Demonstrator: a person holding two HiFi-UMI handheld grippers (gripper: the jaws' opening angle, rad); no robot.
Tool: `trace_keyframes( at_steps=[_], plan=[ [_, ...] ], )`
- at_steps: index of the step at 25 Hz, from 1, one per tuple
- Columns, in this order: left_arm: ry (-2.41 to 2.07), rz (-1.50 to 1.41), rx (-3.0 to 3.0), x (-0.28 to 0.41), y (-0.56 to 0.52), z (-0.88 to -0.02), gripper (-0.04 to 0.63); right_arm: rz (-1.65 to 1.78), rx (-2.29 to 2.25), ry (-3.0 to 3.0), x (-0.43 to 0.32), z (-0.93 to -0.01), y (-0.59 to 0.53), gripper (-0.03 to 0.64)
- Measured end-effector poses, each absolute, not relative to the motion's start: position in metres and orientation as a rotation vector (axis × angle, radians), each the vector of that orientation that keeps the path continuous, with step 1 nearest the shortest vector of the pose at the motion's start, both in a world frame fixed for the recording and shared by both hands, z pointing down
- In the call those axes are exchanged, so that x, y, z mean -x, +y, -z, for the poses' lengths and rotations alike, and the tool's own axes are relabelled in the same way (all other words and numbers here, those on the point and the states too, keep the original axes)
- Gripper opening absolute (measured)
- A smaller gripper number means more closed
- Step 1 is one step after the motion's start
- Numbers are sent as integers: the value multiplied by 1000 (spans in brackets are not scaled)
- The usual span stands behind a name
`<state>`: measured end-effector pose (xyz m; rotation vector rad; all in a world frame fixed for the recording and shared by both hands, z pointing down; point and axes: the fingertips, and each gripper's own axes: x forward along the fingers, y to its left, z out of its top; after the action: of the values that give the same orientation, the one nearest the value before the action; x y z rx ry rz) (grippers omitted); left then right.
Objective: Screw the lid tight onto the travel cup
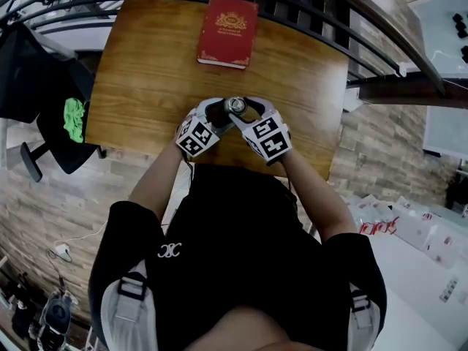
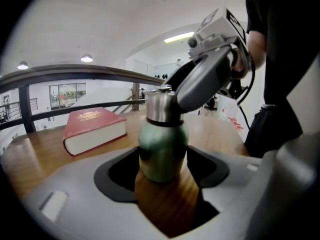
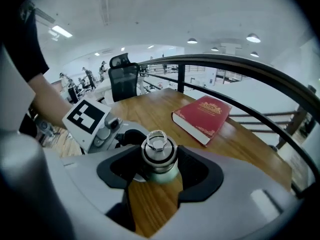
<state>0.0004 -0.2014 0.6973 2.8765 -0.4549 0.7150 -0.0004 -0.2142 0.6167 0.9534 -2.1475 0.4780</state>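
My left claw is clenched on the rounded, matte green body of the travel cup. The cup stands upright on the glossy, wood-grained bench at the centre of the frame. My right claw grasps the lid, a brushed-steel cylinder with a small hexagonal knob on top, dark pads pressed to both its sides. A red hardback book with gold print lies flat farther back, well apart.
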Motion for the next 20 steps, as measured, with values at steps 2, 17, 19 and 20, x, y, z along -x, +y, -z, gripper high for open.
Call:
trace_keyframes(
  at_steps=[2, 17, 19, 20],
  plan=[
    [-453, -712, -2881, -1, -201, -698, 350, -408, -808, -2183, 1, -618, -208, 230],
    [-450, -717, -2886, -2, -202, -698, 350, 300, 222, -1889, 10, -612, -198, 238],
    [-446, -719, -2891, -2, -203, -698, 348, 443, 320, -1807, 12, -614, -195, 252],
    [-442, -720, -2896, -3, -203, -697, 348, 509, 363, -1750, 9, -618, -195, 250]
  ],
)
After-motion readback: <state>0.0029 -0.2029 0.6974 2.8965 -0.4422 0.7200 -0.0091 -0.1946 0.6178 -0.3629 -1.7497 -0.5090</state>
